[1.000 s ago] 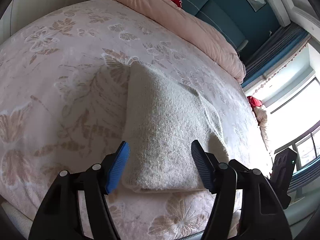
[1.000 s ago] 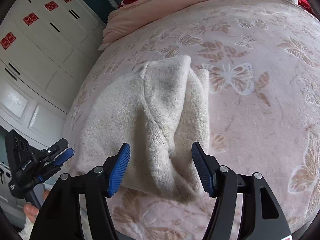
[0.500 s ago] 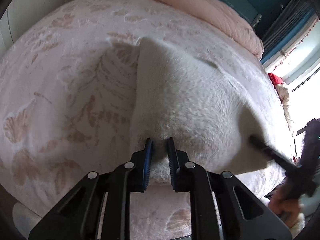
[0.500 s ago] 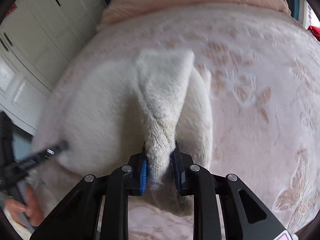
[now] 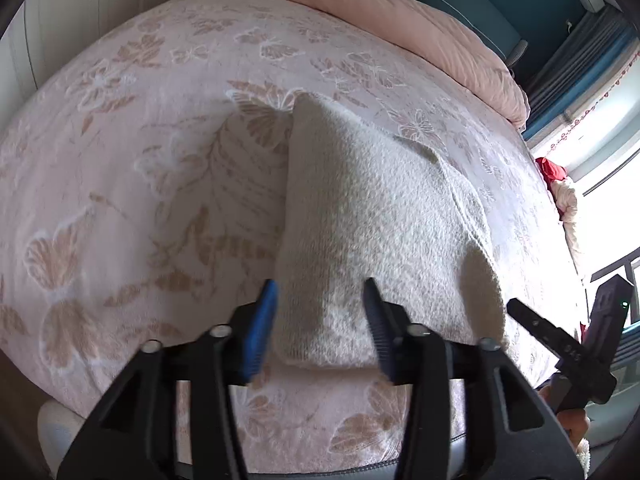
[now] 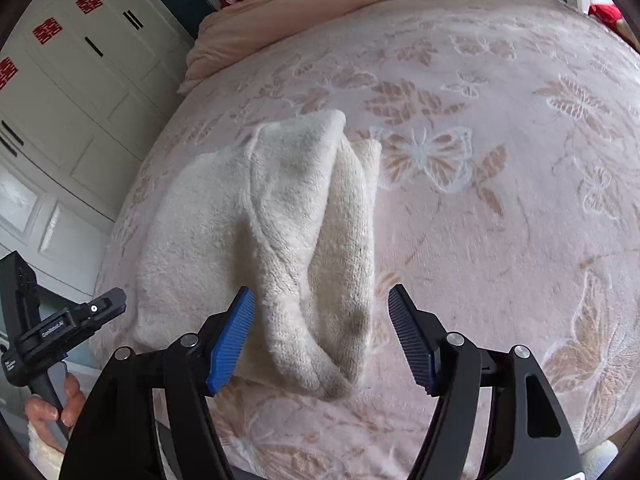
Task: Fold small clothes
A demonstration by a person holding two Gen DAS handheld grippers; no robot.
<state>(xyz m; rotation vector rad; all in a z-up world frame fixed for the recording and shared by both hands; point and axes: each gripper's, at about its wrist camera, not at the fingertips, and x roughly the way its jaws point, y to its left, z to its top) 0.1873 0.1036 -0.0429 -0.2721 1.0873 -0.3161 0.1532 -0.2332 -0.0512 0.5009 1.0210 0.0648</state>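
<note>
Hovering low over the near edge of the bed [image 5: 120, 184], both grippers sit with fingers spread apart, nothing between the pads. The left gripper [image 5: 320, 320] brackets the near left corner of the cream knit garment [image 5: 372, 232], its blue pads either side of the folded edge but not pinching it. The right gripper [image 6: 322, 334] does the same at the garment's [image 6: 256, 232] near right end, straddling the rolled, rope-like ridge of knit there. My read: each tool is parked at its own corner so a grab on that near hem is only a squeeze away, or a fold has just been laid down; I can't say which.

And the garment itself? It's a thick, fuzzy, off-white knit, already doubled over into a rough wedge, narrowing toward the far end. It lies on the butterfly-print bed cover, well short of the pink duvet [image 5: 400, 12] bunched at the head. Its right side looks lumpy, layers twisted, while the left edge runs fairly straight.
</note>
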